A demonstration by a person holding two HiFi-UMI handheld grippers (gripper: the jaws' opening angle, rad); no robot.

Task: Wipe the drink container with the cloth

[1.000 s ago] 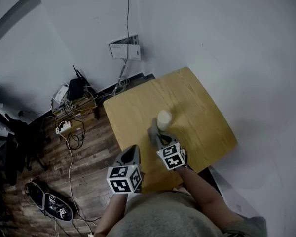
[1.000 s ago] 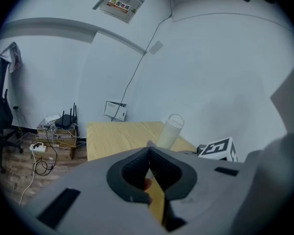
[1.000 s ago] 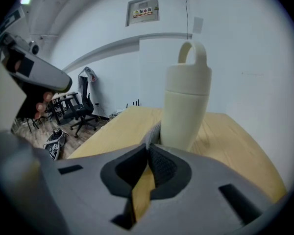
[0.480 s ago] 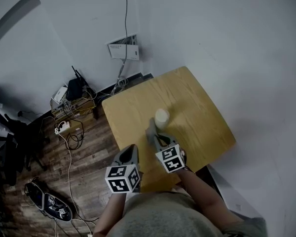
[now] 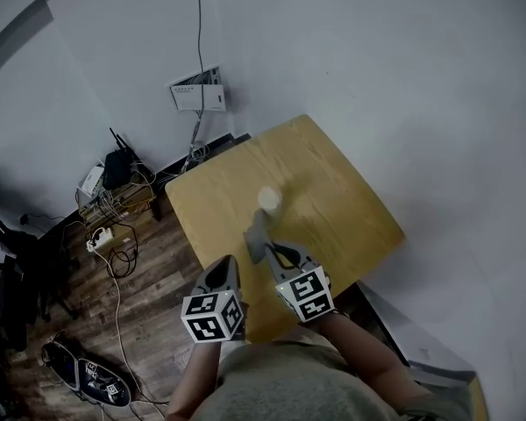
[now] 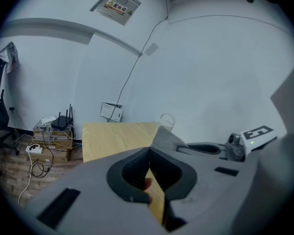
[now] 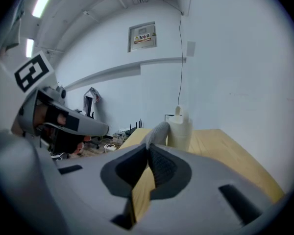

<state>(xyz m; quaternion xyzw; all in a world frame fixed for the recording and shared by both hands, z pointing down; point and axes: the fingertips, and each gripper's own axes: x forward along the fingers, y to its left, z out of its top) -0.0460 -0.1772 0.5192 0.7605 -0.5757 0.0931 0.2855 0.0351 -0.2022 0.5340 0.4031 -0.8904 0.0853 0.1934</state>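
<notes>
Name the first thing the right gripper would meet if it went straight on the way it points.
Probably the drink container, just ahead and slightly right; the cloth held in the right gripper would touch it first.

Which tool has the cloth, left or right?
The right tool: its jaws are shut on the grey cloth, near the drink container. The left tool is shut on nothing.

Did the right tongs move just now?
Yes. The right tongs, shut on the cloth, backed away from the drink container toward the table's near edge.
</notes>
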